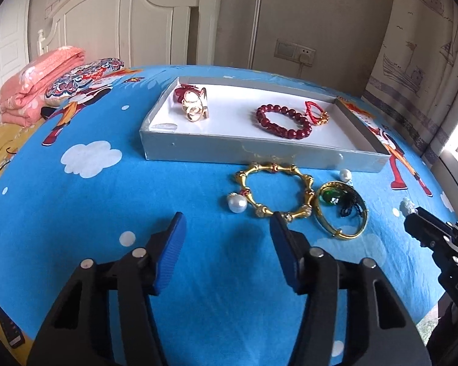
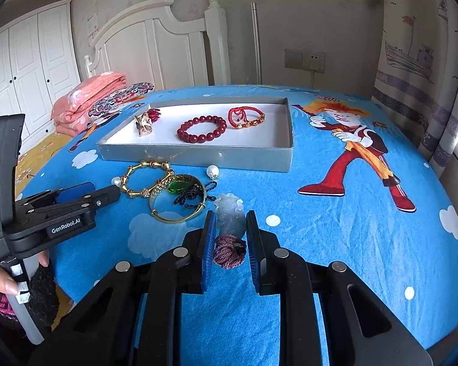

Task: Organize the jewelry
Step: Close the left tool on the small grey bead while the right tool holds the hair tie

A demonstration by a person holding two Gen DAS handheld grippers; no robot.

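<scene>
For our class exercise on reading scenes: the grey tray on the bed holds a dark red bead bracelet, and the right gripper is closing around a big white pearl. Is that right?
Not quite. The right gripper flanks a pale jade-like pendant with a mauve cord, not a pearl; the pearls lie on the bed, as the right wrist view shows. The rest stands: the grey tray holds the dark red bead bracelet.

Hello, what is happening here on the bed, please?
A person with a gripper in each hand is sorting jewelry into a shallow grey box on a blue cartoon bedsheet. The box already holds a dark red bead bracelet, a red cord bracelet and a gold ornament. The right gripper has its fingers around a pale carved pendant with a purple cord; whether they grip it is unclear. The left gripper is open, near a gold link bracelet, a gold bangle and pearls.
</scene>
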